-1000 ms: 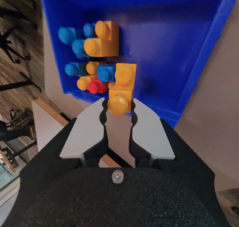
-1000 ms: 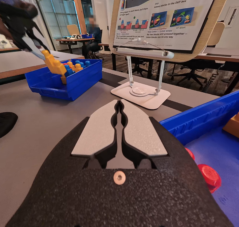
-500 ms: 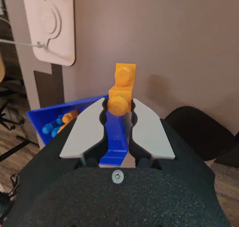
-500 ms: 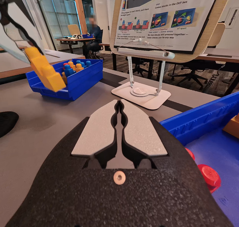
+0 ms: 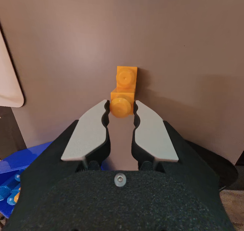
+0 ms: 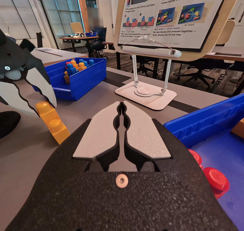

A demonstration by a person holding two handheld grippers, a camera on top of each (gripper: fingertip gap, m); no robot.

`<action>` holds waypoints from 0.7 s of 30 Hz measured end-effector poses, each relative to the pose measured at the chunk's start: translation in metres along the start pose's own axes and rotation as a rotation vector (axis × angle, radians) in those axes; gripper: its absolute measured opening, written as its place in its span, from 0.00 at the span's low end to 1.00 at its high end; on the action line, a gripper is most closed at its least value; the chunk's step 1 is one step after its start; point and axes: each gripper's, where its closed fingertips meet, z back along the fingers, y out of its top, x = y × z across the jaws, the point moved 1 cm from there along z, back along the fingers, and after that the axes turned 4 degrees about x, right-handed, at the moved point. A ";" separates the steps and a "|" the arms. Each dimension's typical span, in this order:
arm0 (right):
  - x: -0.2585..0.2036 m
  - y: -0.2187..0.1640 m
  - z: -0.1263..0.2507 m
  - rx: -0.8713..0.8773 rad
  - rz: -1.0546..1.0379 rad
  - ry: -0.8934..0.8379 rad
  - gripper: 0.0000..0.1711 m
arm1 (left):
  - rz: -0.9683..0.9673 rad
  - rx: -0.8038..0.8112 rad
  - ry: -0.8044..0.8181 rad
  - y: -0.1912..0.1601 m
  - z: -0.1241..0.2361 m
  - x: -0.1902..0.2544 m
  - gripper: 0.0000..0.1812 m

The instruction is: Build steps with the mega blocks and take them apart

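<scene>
left tool [image 5: 121,106] gripping yellow step [image 5: 124,88], now carrying it out of far bin [image 6: 79,79] down to counter [image 5: 171,40] | right tool [image 6: 121,104] idling, pinched together, empty | take-apart pull coming next

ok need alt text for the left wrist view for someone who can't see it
The left gripper holds a yellow stepped block assembly between its fingertips, studs facing the camera, over a bare grey table. A blue bin of blocks shows at the lower left, and a white stand base at the left edge.
</scene>
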 end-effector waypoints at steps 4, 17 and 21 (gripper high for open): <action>-0.001 -0.003 -0.001 -0.009 0.000 0.006 0.00 | -0.003 0.017 0.020 0.001 -0.001 -0.001 0.20; -0.001 -0.004 -0.001 -0.014 0.007 0.004 0.00 | 0.209 0.527 -0.032 -0.008 -0.024 0.006 0.38; -0.001 -0.005 -0.002 -0.019 0.008 0.004 0.00 | 0.281 0.636 -0.034 -0.018 -0.040 0.008 0.37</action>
